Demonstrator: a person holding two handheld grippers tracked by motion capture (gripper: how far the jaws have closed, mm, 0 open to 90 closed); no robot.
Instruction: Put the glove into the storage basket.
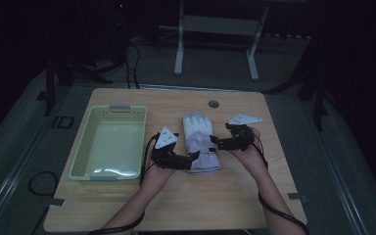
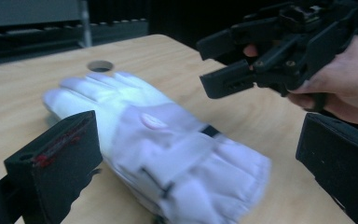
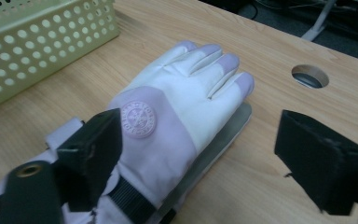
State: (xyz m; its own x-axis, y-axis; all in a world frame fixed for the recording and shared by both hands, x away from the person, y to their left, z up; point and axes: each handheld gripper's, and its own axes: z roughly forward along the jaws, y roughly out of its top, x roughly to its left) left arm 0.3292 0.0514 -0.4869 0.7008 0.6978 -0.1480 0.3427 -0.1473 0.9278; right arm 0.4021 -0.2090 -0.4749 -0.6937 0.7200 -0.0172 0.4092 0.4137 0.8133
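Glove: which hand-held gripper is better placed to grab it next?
Probably left. The left hand-held gripper is open at the glove cuff, nearest the basket. The right hand-held gripper, also open, sits at the far edge.

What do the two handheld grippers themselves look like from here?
Both the left gripper and right gripper are black, with blocky two-jaw ends. Each carries a grey three-cornered plate on top and trails a black cable. The forearms are bare, with no sleeves.
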